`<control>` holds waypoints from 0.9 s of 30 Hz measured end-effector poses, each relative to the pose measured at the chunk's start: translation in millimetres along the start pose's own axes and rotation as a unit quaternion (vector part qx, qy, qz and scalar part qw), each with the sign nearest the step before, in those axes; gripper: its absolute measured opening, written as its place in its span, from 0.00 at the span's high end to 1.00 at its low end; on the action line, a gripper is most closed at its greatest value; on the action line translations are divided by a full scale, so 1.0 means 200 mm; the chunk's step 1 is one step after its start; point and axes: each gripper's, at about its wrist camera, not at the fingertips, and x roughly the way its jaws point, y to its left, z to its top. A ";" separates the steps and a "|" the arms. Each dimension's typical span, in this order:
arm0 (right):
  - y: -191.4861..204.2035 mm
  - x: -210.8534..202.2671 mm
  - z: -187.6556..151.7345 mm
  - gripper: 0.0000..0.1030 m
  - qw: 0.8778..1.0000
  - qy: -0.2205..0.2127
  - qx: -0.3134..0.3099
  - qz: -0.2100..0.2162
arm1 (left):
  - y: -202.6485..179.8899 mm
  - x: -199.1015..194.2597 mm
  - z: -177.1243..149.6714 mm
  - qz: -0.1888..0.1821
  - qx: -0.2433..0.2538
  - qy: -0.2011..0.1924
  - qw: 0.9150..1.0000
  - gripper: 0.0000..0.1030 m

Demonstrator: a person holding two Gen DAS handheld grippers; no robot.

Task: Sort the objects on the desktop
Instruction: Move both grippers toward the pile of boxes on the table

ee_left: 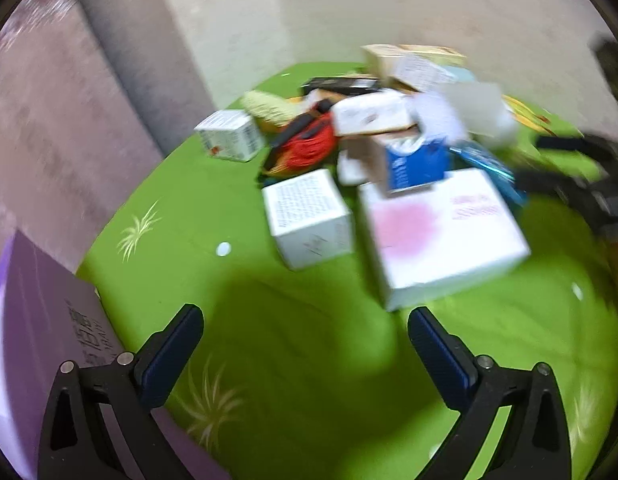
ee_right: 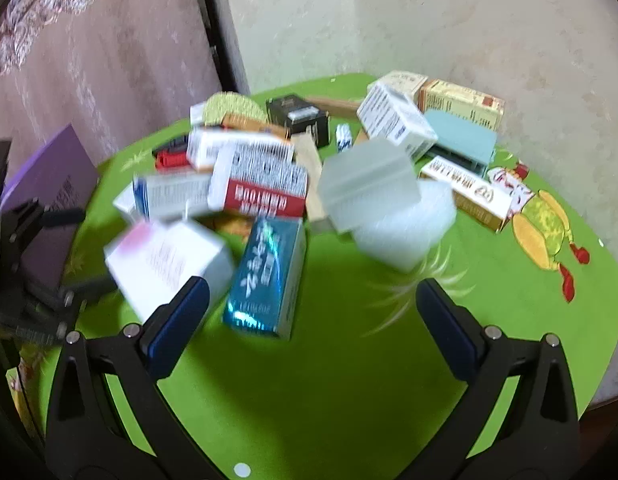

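A: Clutter is heaped at twelve o'clock on the green tablecloth (ee_right: pixel 329 380); nothing appears sorted yet. Left gripper (ee_left: pixel 305 328) is held spread and empty, as is right gripper (ee_right: pixel 313 300).

B: Teal box (ee_right: pixel 267 276) is seen nearest, at eleven o'clock of the right gripper; pink-printed white box (ee_left: pixel 441 236) at one o'clock of the left. Bare cloth is left between grippers and pile; purple box (ee_left: pixel 41 340) sits at the nine o'clock edge.
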 end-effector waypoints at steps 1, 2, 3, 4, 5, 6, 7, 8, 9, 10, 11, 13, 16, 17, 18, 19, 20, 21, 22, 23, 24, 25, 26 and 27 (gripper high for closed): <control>0.00 -0.01 0.02 0.00 1.000 -0.003 0.002 0.001 | -0.02 -0.05 0.00 -0.002 0.011 -0.007 1.000 0.00; 0.00 -0.01 0.05 0.00 1.000 -0.008 0.002 0.000 | -0.05 -0.09 -0.02 0.000 0.011 -0.023 1.000 0.00; -0.01 -0.01 0.08 0.00 1.000 -0.011 0.001 0.000 | -0.04 -0.13 -0.02 -0.008 0.008 -0.037 0.999 0.00; -0.01 -0.01 0.10 0.00 1.000 -0.013 0.004 -0.001 | -0.04 -0.17 -0.02 -0.010 0.004 -0.056 0.998 0.00; -0.02 -0.01 0.12 0.00 1.000 -0.016 0.002 -0.009 | -0.04 -0.20 -0.02 -0.014 0.000 -0.070 0.997 0.00; -0.03 0.00 0.13 0.00 1.000 -0.018 0.001 -0.013 | -0.03 -0.23 -0.01 -0.026 -0.005 -0.082 0.996 0.00; -0.03 0.00 0.13 0.00 1.000 -0.022 0.000 -0.015 | -0.02 -0.25 0.00 -0.040 -0.008 -0.091 0.995 0.00; -0.05 0.01 0.14 0.00 1.000 -0.026 -0.002 -0.015 | -0.02 -0.28 0.02 -0.055 -0.011 -0.103 0.993 0.00; -0.07 0.01 0.15 0.00 0.999 -0.027 -0.009 -0.020 | -0.02 -0.30 0.06 -0.078 -0.007 -0.110 0.991 0.00; -0.08 0.01 0.16 0.00 0.999 -0.029 -0.013 -0.024 | -0.01 -0.31 0.11 -0.090 -0.008 -0.114 0.989 0.00; -0.10 0.02 0.17 0.00 0.999 -0.030 -0.017 -0.026 | 0.00 -0.32 0.18 -0.100 -0.009 -0.117 0.988 0.00; -0.15 0.01 0.20 0.00 0.999 -0.030 -0.026 -0.025 | 0.00 -0.30 0.32 -0.109 -0.019 -0.099 0.989 0.01; -0.23 -0.01 0.22 0.00 0.998 -0.039 -0.041 -0.030 | 0.03 -0.23 0.54 -0.132 -0.055 -0.084 0.986 0.07; -0.24 -0.02 0.22 0.01 0.998 -0.041 -0.047 -0.029 | 0.04 -0.19 0.58 -0.147 -0.067 -0.080 0.984 0.12; -0.26 -0.04 0.23 0.01 0.997 -0.050 -0.052 -0.029 | 0.03 -0.17 0.61 -0.160 -0.081 -0.082 0.980 0.15; -0.27 -0.06 0.23 0.01 0.996 -0.061 -0.056 -0.026 | 0.03 -0.15 0.63 -0.168 -0.089 -0.085 0.978 0.17; -0.26 -0.07 0.23 0.01 0.996 -0.068 -0.061 -0.022 | 0.02 -0.13 0.64 -0.170 -0.093 -0.085 0.977 0.19; -0.24 -0.08 0.24 0.01 0.994 -0.075 -0.081 -0.010 | 0.00 -0.09 0.65 -0.177 -0.092 -0.082 0.976 0.19; -0.20 -0.08 0.24 0.01 0.992 -0.078 -0.100 -0.005 | -0.02 -0.06 0.65 -0.181 -0.089 -0.072 0.977 0.19; -0.16 -0.09 0.25 0.01 0.989 -0.086 -0.123 -0.002 | -0.04 -0.02 0.65 -0.173 -0.084 -0.057 0.980 0.21; -0.09 -0.10 0.24 0.01 0.981 -0.098 -0.169 0.009 | -0.04 -0.01 0.64 -0.161 -0.080 -0.048 0.983 0.21; -0.04 -0.09 0.23 0.01 0.973 -0.098 -0.208 0.020 | -0.02 0.00 0.63 -0.154 -0.084 -0.042 0.984 0.21; 0.01 -0.08 0.22 0.01 0.966 -0.097 -0.237 0.028 | 0.00 0.00 0.61 -0.154 -0.090 -0.041 0.983 0.21; 0.07 -0.07 0.20 0.01 0.953 -0.103 -0.283 0.028 | 0.02 0.01 0.60 -0.157 -0.095 -0.041 0.982 0.21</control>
